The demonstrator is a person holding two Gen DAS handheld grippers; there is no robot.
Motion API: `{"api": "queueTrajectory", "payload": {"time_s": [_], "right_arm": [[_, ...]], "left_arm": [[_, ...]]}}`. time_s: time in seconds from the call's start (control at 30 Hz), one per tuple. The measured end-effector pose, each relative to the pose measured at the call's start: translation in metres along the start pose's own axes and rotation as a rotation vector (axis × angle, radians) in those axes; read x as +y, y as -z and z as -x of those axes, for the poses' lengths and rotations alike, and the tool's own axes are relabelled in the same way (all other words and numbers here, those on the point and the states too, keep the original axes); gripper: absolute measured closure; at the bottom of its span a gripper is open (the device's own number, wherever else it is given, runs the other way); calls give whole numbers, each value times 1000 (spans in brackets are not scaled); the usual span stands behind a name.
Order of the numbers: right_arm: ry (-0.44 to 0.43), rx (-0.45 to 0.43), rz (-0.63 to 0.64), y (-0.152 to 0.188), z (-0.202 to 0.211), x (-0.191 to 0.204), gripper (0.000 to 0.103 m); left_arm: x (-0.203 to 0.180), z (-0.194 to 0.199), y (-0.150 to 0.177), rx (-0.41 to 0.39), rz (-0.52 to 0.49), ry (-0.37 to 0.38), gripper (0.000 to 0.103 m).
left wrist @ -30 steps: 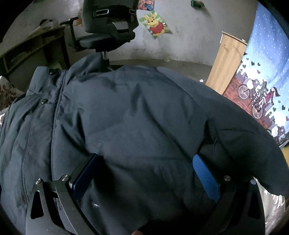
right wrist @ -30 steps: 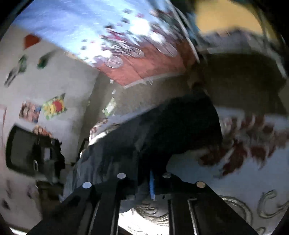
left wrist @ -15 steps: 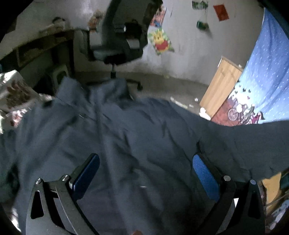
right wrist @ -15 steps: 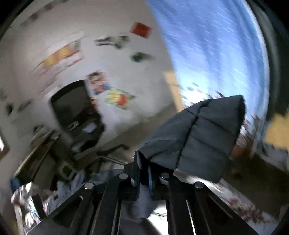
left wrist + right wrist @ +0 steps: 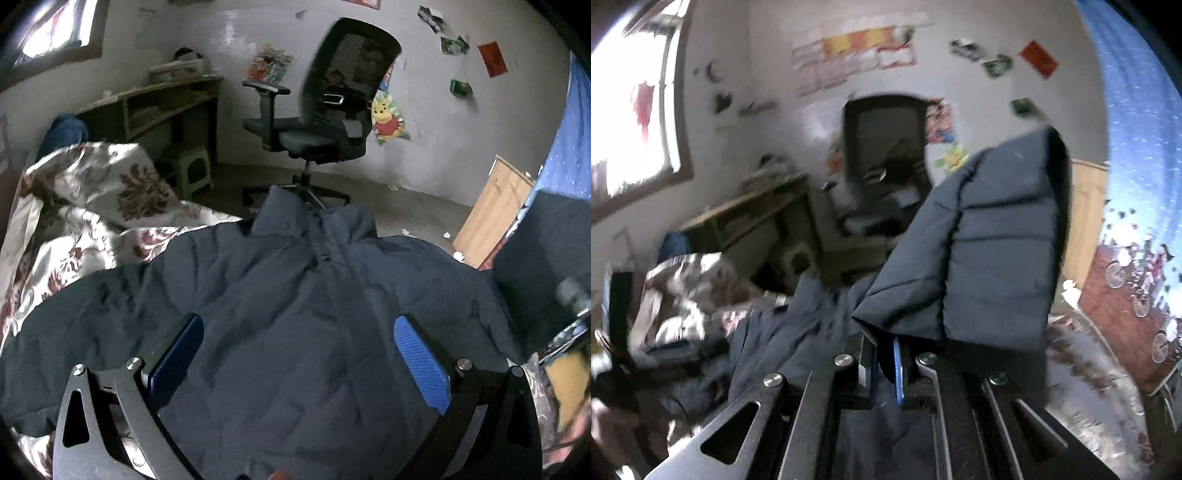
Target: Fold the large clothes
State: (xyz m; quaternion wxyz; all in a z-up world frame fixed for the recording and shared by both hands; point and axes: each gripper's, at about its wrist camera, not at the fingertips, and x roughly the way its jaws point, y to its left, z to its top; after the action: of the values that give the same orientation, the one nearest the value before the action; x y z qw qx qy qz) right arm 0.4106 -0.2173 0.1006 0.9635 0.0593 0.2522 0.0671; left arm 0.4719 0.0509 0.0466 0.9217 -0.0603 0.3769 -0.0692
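Observation:
A large dark navy padded jacket (image 5: 295, 302) lies front up on the bed, collar toward the far edge. My left gripper (image 5: 295, 354) hovers open just above its lower middle, blue pads wide apart, nothing between them. My right gripper (image 5: 886, 354) is shut on the cuff end of the jacket's sleeve (image 5: 982, 251) and holds it raised above the bed; the sleeve stands up in front of that camera. The raised sleeve shows as a dark mass at the right edge of the left wrist view (image 5: 535, 251).
The bed has a cream bedspread with red floral print (image 5: 92, 214). A black office chair (image 5: 325, 110) stands beyond the bed's far edge, with a wooden desk (image 5: 159, 103) and green stool (image 5: 192, 166) to its left. A wooden cabinet (image 5: 491, 214) and blue curtain stand right.
The right gripper lifted the sleeve off the bed and swung it up and over toward the jacket body. The left gripper pulled back and rose, so more of the jacket and room show.

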Motion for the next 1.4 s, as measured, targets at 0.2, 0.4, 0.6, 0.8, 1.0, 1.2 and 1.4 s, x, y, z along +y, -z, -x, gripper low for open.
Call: {"api": "queueTrajectory", "payload": {"time_s": [0.2,0.4,0.6,0.8,1.0,1.2,1.4], "right_arm": [[-43,157,77,57,-47,44,93],[-85,300,72,103,-78,54,54],[-214,400,87,131,-79,62,30],[-249,382,95,134,-52,50,25],[-176,334,125,126,-22,11,25],[-42,263,111,105,-10,-25,25],[60,162,5,85,-11,-54,23]], "left_arm": [[52,7,4,36,159,109,2],[72,-8,17,122,255,324,2],[49,-30,27,214,222,489,2],[22,-67,28,296,153,416,3],[1,-110,35,347,124,354,44],[-11,-106,29,251,63,352,100],[-11,-28,3,-7,3,333,102]]}}
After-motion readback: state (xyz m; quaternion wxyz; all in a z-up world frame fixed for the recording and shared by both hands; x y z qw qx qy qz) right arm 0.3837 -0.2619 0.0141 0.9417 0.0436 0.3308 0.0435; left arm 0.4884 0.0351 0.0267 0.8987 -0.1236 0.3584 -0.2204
